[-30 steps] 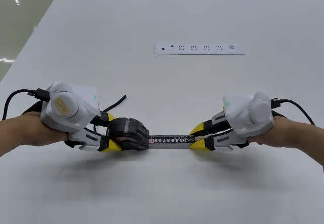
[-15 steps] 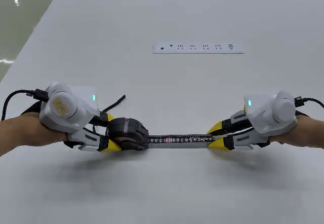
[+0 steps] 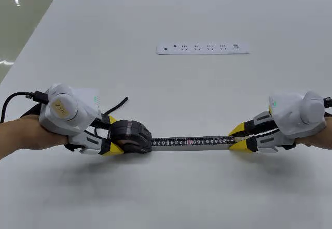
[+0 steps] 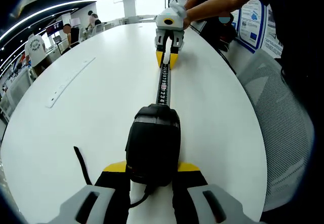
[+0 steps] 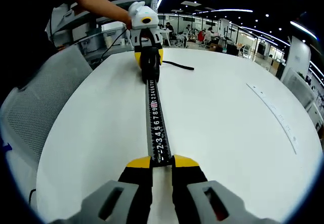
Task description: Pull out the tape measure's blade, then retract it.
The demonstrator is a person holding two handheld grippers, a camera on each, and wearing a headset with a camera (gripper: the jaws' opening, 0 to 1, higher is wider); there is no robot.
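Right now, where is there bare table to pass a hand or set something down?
Bare table lies between the power strip and the blade, and again on the blade's near side. Crowded: the line from the left gripper, on the tape measure, along to the right gripper, plus the black strap behind the left gripper.

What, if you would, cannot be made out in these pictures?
- End hook of the black numbered blade: right gripper view, hidden in the yellow tips of the right hand-held gripper.
- Sides of the black tape measure case: left gripper view, covered by the jaws of the left hand-held gripper.
- Blade numerals: head view, too small to read.
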